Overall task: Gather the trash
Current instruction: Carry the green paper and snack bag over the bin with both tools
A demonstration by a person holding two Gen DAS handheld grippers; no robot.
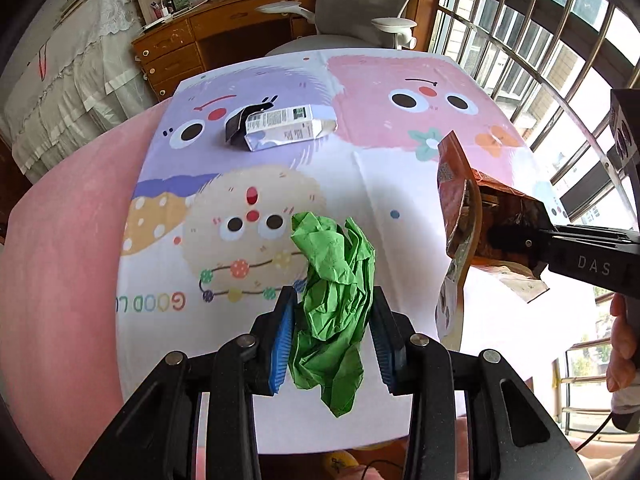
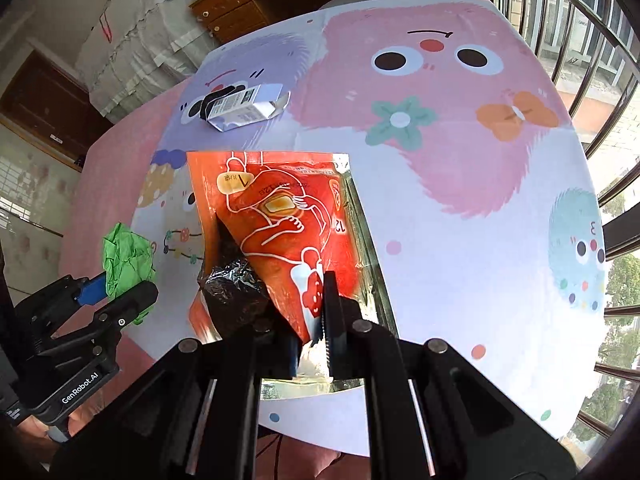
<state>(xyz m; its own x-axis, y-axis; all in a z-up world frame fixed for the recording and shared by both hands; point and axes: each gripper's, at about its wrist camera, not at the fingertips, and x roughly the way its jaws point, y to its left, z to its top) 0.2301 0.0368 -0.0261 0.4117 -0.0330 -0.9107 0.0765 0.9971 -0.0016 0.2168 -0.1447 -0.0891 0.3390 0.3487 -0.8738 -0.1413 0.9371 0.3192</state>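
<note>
Left tool (image 1: 334,320) clamped on one crumpled green paper (image 1: 334,280), lower end cut off. Right tool (image 2: 310,312) gripping one orange bag (image 2: 280,216), contents unclear. One carton (image 1: 280,126) lying on worktop (image 1: 400,184).

Hidden or unreadable, placed relative to the cartoon tablecloth (image 2: 460,240):
- orange snack bag (image 2: 280,232): lower end hidden behind the right gripper (image 2: 308,320); printing too distorted to read
- green crumpled paper (image 1: 336,304): sides covered by blue pads (image 1: 282,340) of the left gripper (image 1: 332,344)
- small carton (image 1: 286,130) at the cloth's far side: label too small to read
- cloth lettering "GOOD LU": cut short at the cloth's edge
- hand (image 1: 622,344) right of the cloth: cut off by the picture edge
</note>
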